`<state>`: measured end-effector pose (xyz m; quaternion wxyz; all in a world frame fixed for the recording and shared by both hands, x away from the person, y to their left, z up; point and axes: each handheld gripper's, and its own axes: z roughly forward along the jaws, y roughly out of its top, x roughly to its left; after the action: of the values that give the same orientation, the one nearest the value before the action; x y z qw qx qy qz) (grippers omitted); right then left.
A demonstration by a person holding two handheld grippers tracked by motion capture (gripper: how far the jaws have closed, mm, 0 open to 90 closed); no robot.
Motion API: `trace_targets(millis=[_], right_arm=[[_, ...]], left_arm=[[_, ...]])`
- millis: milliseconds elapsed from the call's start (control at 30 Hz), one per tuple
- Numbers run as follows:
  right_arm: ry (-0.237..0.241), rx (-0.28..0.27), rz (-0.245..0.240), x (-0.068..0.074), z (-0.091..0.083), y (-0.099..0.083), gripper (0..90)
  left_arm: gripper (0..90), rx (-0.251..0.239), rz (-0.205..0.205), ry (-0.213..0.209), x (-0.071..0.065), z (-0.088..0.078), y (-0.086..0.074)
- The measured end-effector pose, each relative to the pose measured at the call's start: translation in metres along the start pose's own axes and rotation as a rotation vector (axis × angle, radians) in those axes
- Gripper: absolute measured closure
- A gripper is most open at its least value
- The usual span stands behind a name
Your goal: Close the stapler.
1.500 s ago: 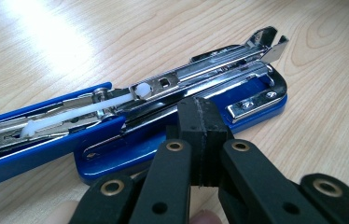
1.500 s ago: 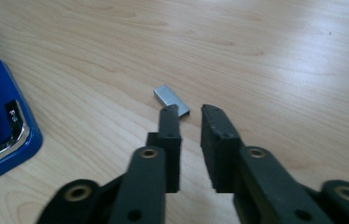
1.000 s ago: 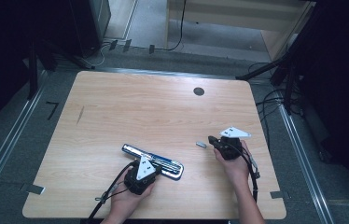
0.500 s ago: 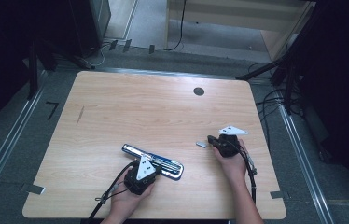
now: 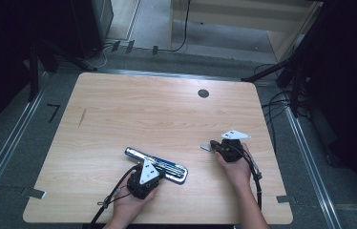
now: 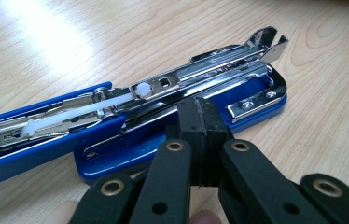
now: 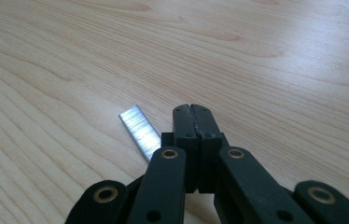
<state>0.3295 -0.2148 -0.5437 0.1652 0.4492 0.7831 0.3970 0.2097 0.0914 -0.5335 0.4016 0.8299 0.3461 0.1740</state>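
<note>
Staples (image 7: 139, 130) lie as one short silvery strip flat on the table (image 5: 167, 114), just beside your right gripper (image 7: 193, 109) and a little to its left in the right gripper view; from the high view the strip (image 5: 206, 148) sits at that gripper's (image 5: 213, 145) tip, well apart from the stapler (image 5: 156, 164). Your right jaws are pressed together with nothing between them.

The blue stapler (image 6: 163, 107) lies opened up near the table's front edge, its chrome channel bare and the white pusher drawn back. Your left gripper (image 6: 199, 105), jaws also shut and empty, has its tip against the stapler's blue base.

Expect the strip to be very light, thin and slick, lying flush on the wood, so it will likely skate away rather than lift. It is stiff along its length but only glued together, and a hard or twisting pinch could snap it. Spread the jaws and take it across its two long sides near the middle, with a gentle squeeze. The stapler is heavier and rigid; steady it at the base.
</note>
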Motion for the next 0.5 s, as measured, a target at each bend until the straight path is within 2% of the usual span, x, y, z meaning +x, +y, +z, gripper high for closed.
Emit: trace_targets(millis=[500], right_arm=[[0.034, 0.012, -0.024, 0.014, -0.007, 0.001, 90.0]], left_arm=[[90.0, 0.0, 0.0, 0.001, 0.0, 0.0, 0.0]])
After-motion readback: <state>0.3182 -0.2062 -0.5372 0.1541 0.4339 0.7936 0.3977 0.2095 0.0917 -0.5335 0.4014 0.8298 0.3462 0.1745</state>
